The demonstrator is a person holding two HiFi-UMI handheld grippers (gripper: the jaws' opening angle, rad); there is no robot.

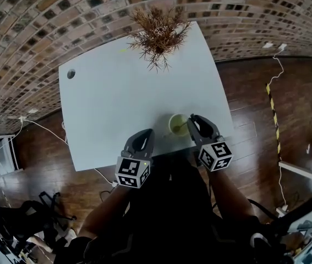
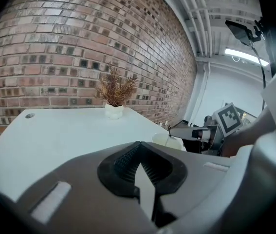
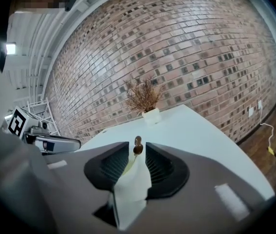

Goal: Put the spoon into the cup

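Currently, table (image 1: 117,92): white top; it carries everything, and the work sits at its near edge, within easy reach of the person.
Plant (image 1: 158,34): dry sprig in a small white pot at the far edge, well apart from the work.
Left gripper (image 1: 146,132): jaws pressed together on nothing. It hangs over the near edge, left of the cup, probably parked since the task needs one tool.
Right gripper (image 1: 193,119): jaws spread, just beside the cup's right side. The spoon handle's brown tip stands between the pads without being pinched.
Cup (image 1: 176,124): pale, upright, near the table's front edge.
Spoon (image 3: 137,146): bowl down inside the cup, handle leaning toward the right gripper. Placement looks complete.
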